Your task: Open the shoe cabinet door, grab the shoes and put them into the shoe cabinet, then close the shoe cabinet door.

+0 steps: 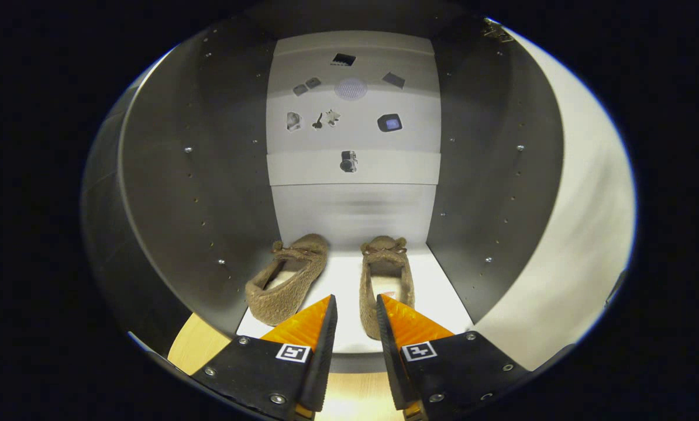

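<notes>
Two fuzzy, plush slippers, the left slipper (288, 278) and the right slipper (384, 280), each with a small bow at the toe, are sitting side by side on the smooth pale floor of the open shoe cabinet (209, 193), between its dark matte side panels dotted with peg holes. The gripper (355, 313) is hovering just before them, fingers slightly parted and gripping nothing, above a light wooden surface (194, 348).

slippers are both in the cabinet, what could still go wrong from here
The right slipper lies with its heel close to the shelf's front edge, just ahead of the gripper; the closing door might catch it or push it askew. The fingers are slightly apart and empty, close enough to nudge that heel. The left slipper lies angled towards the left wall.
</notes>
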`<state>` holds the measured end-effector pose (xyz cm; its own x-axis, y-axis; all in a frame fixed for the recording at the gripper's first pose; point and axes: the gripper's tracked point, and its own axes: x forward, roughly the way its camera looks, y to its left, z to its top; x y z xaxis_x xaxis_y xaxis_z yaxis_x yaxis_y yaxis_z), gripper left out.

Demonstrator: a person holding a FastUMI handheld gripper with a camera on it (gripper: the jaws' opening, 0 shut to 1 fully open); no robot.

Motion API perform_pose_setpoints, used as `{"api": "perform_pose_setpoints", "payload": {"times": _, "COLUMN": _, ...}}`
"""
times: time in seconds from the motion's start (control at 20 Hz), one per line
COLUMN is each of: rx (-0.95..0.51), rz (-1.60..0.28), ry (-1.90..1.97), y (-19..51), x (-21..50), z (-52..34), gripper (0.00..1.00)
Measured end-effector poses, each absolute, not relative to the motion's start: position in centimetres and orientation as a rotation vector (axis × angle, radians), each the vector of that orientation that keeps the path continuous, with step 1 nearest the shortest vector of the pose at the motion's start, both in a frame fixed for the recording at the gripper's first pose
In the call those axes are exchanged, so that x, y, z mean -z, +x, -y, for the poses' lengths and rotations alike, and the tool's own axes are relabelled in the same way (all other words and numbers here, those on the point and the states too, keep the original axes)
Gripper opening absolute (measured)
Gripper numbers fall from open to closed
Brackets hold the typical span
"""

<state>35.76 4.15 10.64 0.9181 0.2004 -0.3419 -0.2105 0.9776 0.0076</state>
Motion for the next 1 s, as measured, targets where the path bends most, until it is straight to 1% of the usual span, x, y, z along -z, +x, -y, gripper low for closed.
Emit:
{"api": "perform_pose_setpoints", "payload": {"times": 0.4, "rx": -0.162, "rz": -0.346, "ry": -0.022, "y": 26.8, "x": -10.4, "z": -0.6, "gripper": 0.49}}
{"api": "perform_pose_setpoints", "payload": {"times": 0.5, "rx": -0.155, "rz": -0.344, "ry": -0.021, "y": 24.6, "x": -10.5, "z": 0.0, "gripper": 0.52}}
{"api": "perform_pose_setpoints", "payload": {"times": 1.0, "rx": -0.119, "rz": -0.287, "ry": -0.014, "y": 14.6, "x": -13.1, "z": 2.7, "gripper": 0.55}}
